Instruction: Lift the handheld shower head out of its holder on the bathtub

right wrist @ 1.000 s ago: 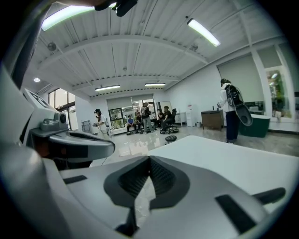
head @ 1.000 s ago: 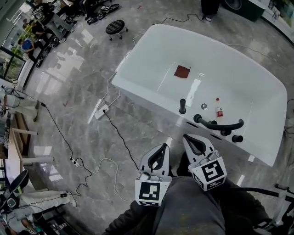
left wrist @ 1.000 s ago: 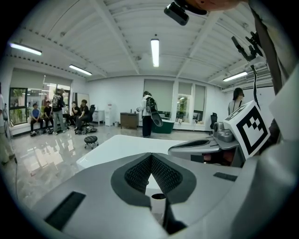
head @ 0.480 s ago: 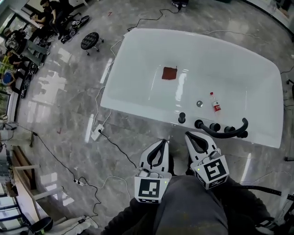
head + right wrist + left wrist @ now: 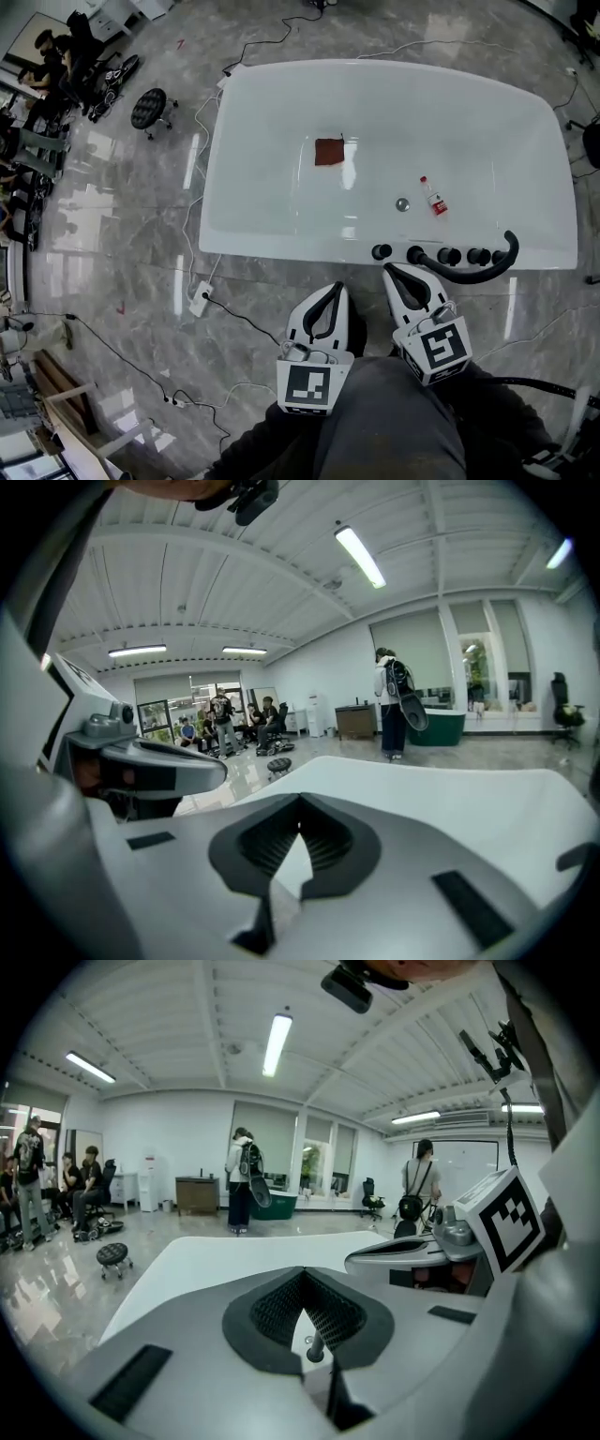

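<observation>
The white bathtub [image 5: 244,246] lies across the upper head view. Black fittings line its near rim: the upright handheld shower head [image 5: 382,251] at the left end, then knobs and a curved black spout [image 5: 495,263]. My left gripper [image 5: 330,290] is shut and empty over the floor, short of the rim. My right gripper [image 5: 393,272] is shut too, its tip just below the shower head and apart from it. In the left gripper view the shower head [image 5: 308,1347] shows small behind the closed tips [image 5: 302,1272]. The right gripper view shows closed tips [image 5: 300,800] before the tub [image 5: 450,799].
Inside the tub lie a red-brown cloth [image 5: 329,151], a small bottle with a red label [image 5: 432,197] and the drain [image 5: 401,203]. A power strip [image 5: 199,298] and cables run over the marble floor at left. A stool [image 5: 148,108] and people stand farther off.
The tub has swung from slanted to square across the head view, and its near rim has come closer to both grippers. Both grippers stayed shut.
</observation>
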Motion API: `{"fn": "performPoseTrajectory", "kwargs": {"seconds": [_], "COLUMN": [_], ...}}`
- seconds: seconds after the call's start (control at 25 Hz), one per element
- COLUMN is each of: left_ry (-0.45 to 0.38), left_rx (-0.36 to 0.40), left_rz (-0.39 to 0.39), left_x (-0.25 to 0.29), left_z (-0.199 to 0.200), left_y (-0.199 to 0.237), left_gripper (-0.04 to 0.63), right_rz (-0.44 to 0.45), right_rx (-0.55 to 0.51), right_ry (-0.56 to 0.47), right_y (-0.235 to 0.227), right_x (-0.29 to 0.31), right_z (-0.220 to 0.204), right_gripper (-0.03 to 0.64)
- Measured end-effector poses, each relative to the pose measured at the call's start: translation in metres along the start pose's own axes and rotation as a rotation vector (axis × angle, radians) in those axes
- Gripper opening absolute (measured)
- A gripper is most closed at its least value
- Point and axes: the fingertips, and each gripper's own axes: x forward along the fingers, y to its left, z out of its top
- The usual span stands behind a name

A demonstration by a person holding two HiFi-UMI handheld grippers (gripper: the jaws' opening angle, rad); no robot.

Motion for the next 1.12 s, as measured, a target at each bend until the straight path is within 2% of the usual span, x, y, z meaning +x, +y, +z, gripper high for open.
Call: {"fn": "performPoseTrajectory", "kwargs": {"seconds": [0.2, 0.36, 0.76, 1.04, 1.12], "left_ry": [0.002, 0.018, 0.038, 0.044, 0.047], "left_rx": [0.011, 0.001, 0.021, 0.028, 0.033], "left_rz": [-0.049, -0.075, -0.054, -0.057, -0.059], "left_x": [0.005, 0.020, 0.054, 0.058, 0.059], "left_z": [0.002, 0.005, 0.009, 0.000, -0.005], "left_y": [0.019, 0.016, 0.027, 0.028, 0.029], "left_gripper": [0.003, 0.003, 0.003, 0.003, 0.003], "right_rz": [-0.068, -0.100, -0.076, -0.066, -0.066], "right_rx": [-0.021, -0.025, -0.010, -0.010, -0.010], "right_ry": [-0.045, -0.033, 0.021, -0.034, -0.036], "right_y": [0.006, -0.008, -0.030, -0.033, -0.033], "right_x": [0.003, 0.004, 0.034, 0.042, 0.045], "right_z": [0.020, 0.022, 0.013, 0.009, 0.002], "right_gripper": [0.005, 0.005, 0.005, 0.006, 0.042]}}
